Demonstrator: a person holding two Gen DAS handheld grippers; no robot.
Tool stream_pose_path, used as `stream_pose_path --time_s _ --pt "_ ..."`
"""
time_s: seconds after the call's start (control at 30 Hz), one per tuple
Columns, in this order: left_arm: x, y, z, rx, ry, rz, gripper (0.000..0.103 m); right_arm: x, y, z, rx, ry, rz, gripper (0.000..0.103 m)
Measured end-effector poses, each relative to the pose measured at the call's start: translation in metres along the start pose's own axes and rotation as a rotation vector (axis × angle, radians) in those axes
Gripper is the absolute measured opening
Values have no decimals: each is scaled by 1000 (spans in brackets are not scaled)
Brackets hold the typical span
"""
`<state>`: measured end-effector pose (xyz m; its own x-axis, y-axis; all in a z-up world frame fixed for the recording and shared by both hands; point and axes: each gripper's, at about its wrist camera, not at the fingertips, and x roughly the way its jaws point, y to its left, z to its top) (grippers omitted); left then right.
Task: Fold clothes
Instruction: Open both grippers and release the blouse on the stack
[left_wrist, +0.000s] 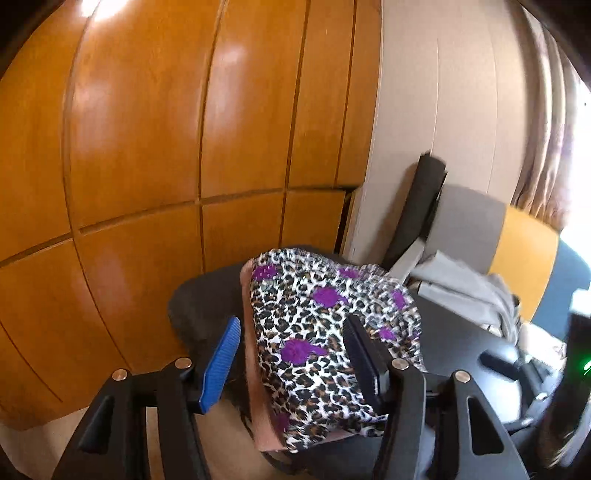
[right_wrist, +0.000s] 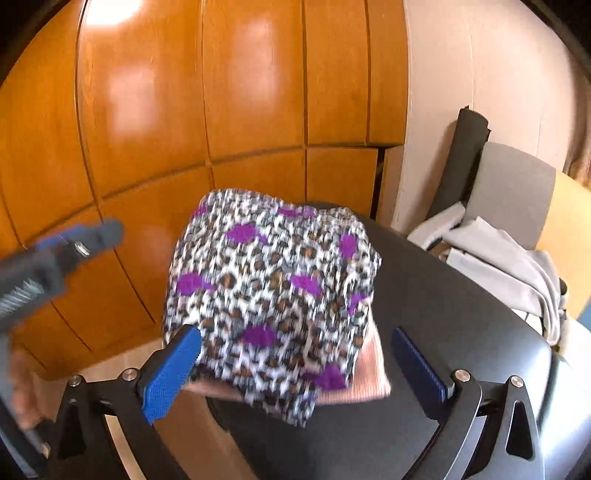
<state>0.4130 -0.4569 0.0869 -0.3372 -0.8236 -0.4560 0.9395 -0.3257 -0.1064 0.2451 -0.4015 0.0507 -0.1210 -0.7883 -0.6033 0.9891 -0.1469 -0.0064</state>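
i see the leopard-print garment (right_wrist: 273, 295), white and brown with purple blotches, lying folded into a compact bundle on the near-left part of the dark round table (right_wrist: 461, 295). under it sits a folded pink cloth (right_wrist: 373, 387), whose edge shows along the bundle's near side and hangs a little past the table rim.

my right gripper (right_wrist: 295, 365) hovers over the near edge of the bundle with its tongs wide apart; the blue pad on the left and the dark one on the right stand on either side of the cloth and neither presses on it. nothing is held there.

my left gripper (left_wrist: 295, 365) has its tongs apart too, the blue pad off the left side of the bundle and the black pad above the print. i cannot see either one pinching the fabric. in the right wrist view the left gripper also shows as a blurred shape at the far left, well clear of the garment.

on the far right side of the table lies a heap of grey clothes (right_wrist: 517, 269). behind it stands a grey chair back (right_wrist: 513, 184), with a dark rolled mat (right_wrist: 461, 162) leaning on the pale wall. wooden cabinet doors (right_wrist: 221, 92) fill the far left.
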Motion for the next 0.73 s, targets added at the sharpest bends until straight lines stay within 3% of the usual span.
stream_pose_path --time_s 0.07,0.23,0.5,0.57,0.73 --pt "-9 -1 -3 11 -10 57 56 -2 8 -9 -28 12 -10 103" --pt "-18 -4 -15 16 10 95 56 -5 23 -24 -80 27 -2 103" --pt "-15 -11 -26 7 67 85 56 -21 24 -33 -91 -3 -15 103" --pt "-14 -12 -28 9 62 86 50 -22 23 -34 -85 -6 -18 103" --pt "-14 -14 -29 16 60 89 47 -23 17 -35 -61 -10 -23 103"
